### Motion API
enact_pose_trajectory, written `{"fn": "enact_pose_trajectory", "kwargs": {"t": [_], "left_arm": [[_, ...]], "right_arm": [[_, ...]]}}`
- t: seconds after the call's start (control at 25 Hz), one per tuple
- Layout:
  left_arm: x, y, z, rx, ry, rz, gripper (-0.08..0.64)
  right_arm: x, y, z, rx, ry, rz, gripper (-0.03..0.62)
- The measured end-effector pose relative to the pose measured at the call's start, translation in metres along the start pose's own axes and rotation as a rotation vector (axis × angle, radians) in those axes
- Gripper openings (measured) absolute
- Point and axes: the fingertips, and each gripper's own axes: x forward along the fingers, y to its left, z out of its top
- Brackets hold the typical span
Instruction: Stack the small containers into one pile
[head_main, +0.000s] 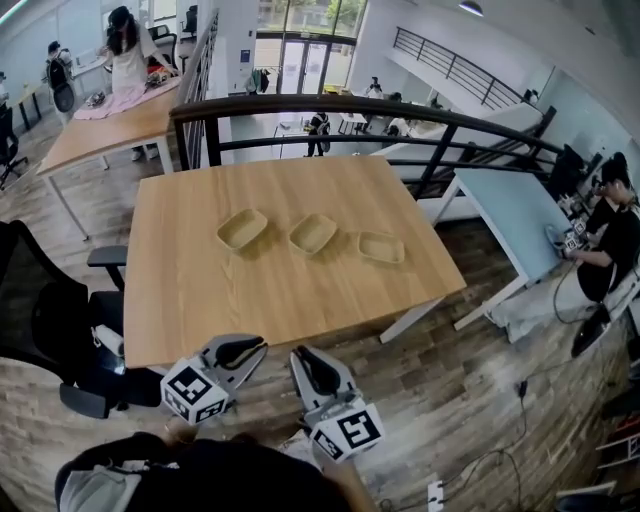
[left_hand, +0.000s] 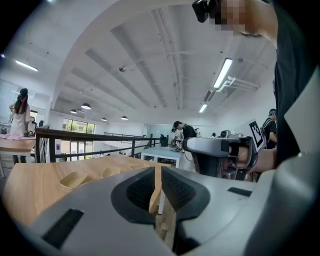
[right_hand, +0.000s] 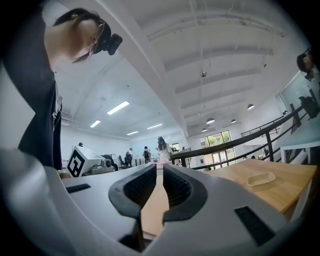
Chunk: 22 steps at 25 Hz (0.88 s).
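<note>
Three small beige containers stand apart in a row on the wooden table (head_main: 200, 300): the left one (head_main: 242, 228), the middle one (head_main: 313, 233) and the right one (head_main: 381, 247). My left gripper (head_main: 256, 347) and right gripper (head_main: 300, 357) hang side by side off the table's near edge, well short of the containers, both shut with nothing between the jaws. The left gripper view shows its shut jaws (left_hand: 157, 176), with two containers (left_hand: 74, 179) (left_hand: 111, 171) far off on the tabletop. Past the shut jaws (right_hand: 160, 181) in the right gripper view lies one container (right_hand: 261, 180).
A black office chair (head_main: 50, 330) stands left of the table. A dark railing (head_main: 350, 110) runs behind it. A light-blue table (head_main: 515, 215) with a seated person (head_main: 610, 240) is at the right, and another wooden table (head_main: 110, 125) with people is at the back left.
</note>
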Motion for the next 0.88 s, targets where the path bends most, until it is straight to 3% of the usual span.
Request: {"fn": "enact_pose_trajectory", "kwargs": {"t": [0.88], "left_arm": [[0.146, -0.001, 0.022, 0.014, 0.060, 0.144, 0.032]], "right_arm": [[-0.008, -0.152, 0.010, 0.023, 0.029, 0.153, 0.031]]}}
